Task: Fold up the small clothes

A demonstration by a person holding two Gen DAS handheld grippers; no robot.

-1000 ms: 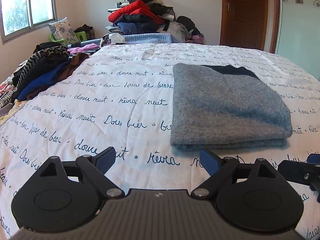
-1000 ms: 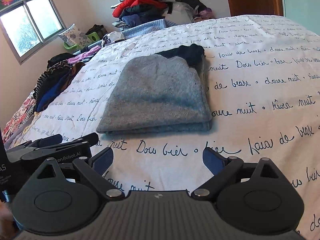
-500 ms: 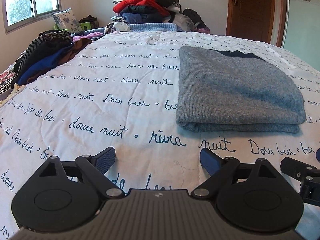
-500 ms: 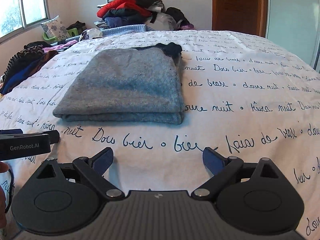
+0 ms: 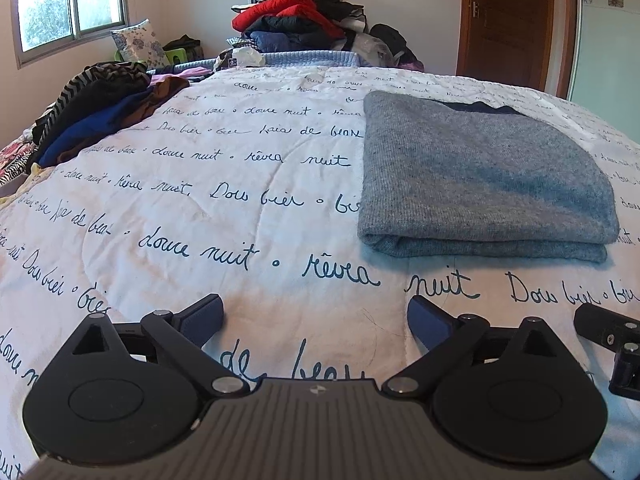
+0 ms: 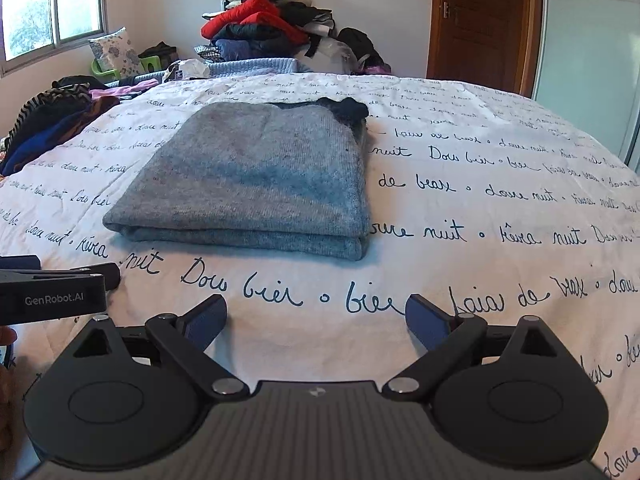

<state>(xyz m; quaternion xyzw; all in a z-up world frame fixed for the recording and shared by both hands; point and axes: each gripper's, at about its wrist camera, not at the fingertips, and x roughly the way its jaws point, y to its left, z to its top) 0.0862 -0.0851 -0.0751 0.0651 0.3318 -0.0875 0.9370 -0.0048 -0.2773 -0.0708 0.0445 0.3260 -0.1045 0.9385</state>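
Observation:
A grey knit sweater [image 5: 476, 176] with a dark collar lies folded into a flat rectangle on the white bedspread [image 5: 224, 208] with blue script. It also shows in the right wrist view [image 6: 256, 176]. My left gripper [image 5: 316, 320] is open and empty, low over the bedspread, short of the sweater's near left corner. My right gripper [image 6: 316, 320] is open and empty, short of the sweater's near right corner. Each gripper shows at the edge of the other's view: the right one [image 5: 612, 340] and the left one [image 6: 56, 292].
A heap of unfolded clothes [image 5: 92, 108] lies along the bed's left side. A tall pile of clothes [image 5: 304, 20] stands at the far end by the wall. A wooden door [image 5: 516, 20] is at the back right, a window [image 5: 68, 0] at the back left.
Both grippers have drawn back and levelled out, so the sweater sits farther ahead and more centred. The sweater has not moved. Both grippers stay open.

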